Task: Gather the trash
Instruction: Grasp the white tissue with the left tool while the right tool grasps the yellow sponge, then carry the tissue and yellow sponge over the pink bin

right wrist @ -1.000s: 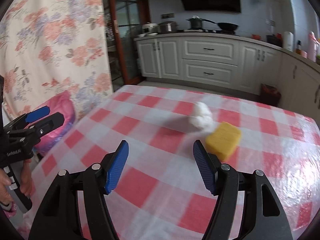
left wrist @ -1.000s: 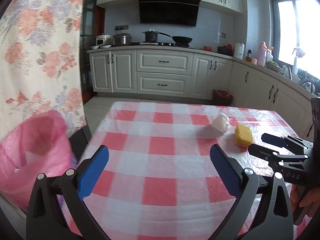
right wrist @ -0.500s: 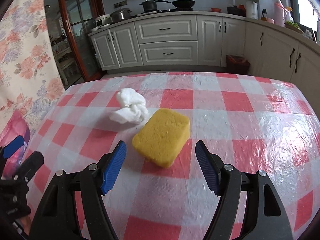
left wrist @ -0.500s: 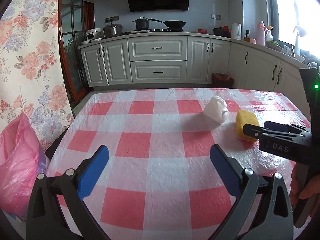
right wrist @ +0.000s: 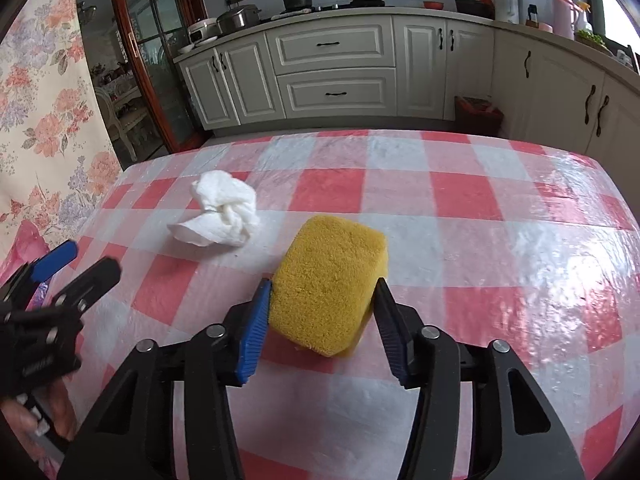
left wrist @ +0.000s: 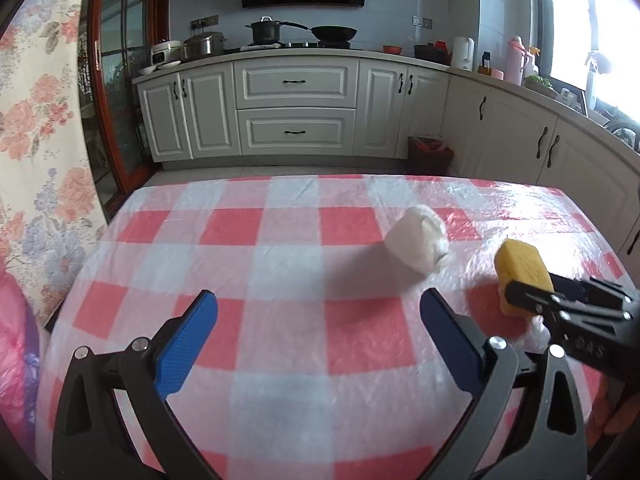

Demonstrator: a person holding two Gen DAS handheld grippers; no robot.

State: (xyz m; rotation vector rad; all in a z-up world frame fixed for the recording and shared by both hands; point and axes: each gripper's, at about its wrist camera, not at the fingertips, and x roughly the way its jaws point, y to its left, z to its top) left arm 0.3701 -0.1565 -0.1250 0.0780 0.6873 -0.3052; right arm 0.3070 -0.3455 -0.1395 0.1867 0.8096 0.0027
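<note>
The fingers of the right gripper (right wrist: 322,304) have just been closing and now squeeze the yellow sponge (right wrist: 330,284) between them.

The sponge sits on the red and white checked table (right wrist: 500,216), with the crumpled white tissue (right wrist: 222,214) just beside it. The left gripper (left wrist: 318,334) has its fingers spread wide with nothing in them, and it points toward the tissue. This looks like the picking-up step. Next, the right gripper likely needs to lift the sponge and carry it to the pink bag (left wrist: 16,344) at the table's left edge, while the left one needs to reach the tissue. The right gripper's side shows letters like "DAS", partly hidden.
</note>
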